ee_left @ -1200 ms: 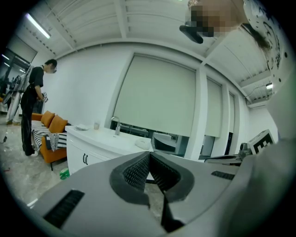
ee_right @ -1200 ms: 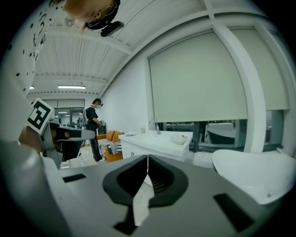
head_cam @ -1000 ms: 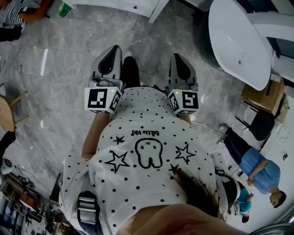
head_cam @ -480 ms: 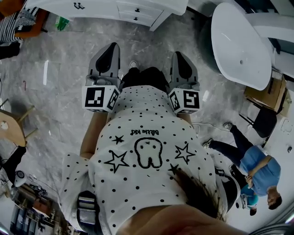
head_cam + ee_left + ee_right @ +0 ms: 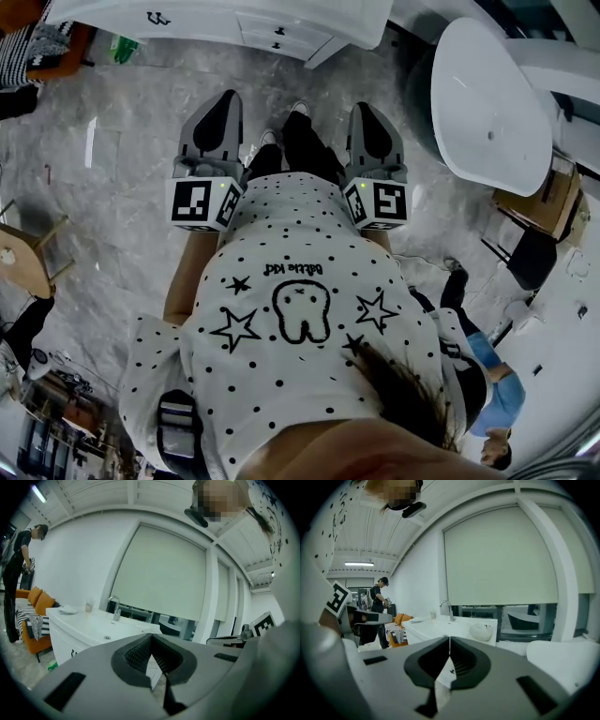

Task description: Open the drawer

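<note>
A white vanity cabinet (image 5: 216, 21) stands ahead at the top of the head view, with small black handles on its drawers (image 5: 278, 32). My left gripper (image 5: 225, 98) and right gripper (image 5: 364, 111) are held side by side at chest height, pointing toward it over the grey marble floor and well short of it. Both are shut with nothing between the jaws. The left gripper view has the left gripper (image 5: 151, 637) in front of the vanity top (image 5: 89, 623) and its faucet (image 5: 115, 607). Past the right gripper (image 5: 449, 641), a drawer front (image 5: 451, 671) shows in the slit below the closed jaws.
A white bathtub (image 5: 483, 94) stands at the right, with a cardboard box (image 5: 539, 202) behind it. An orange sofa with striped cloth (image 5: 37, 37) is left of the vanity, a wooden chair (image 5: 23, 258) at the left edge. A person (image 5: 487, 394) stands at lower right, another (image 5: 16, 573) by the sofa.
The vanity has slid further into the head view as I walk toward it. Both grippers keep the same shut pose in front of my chest.
</note>
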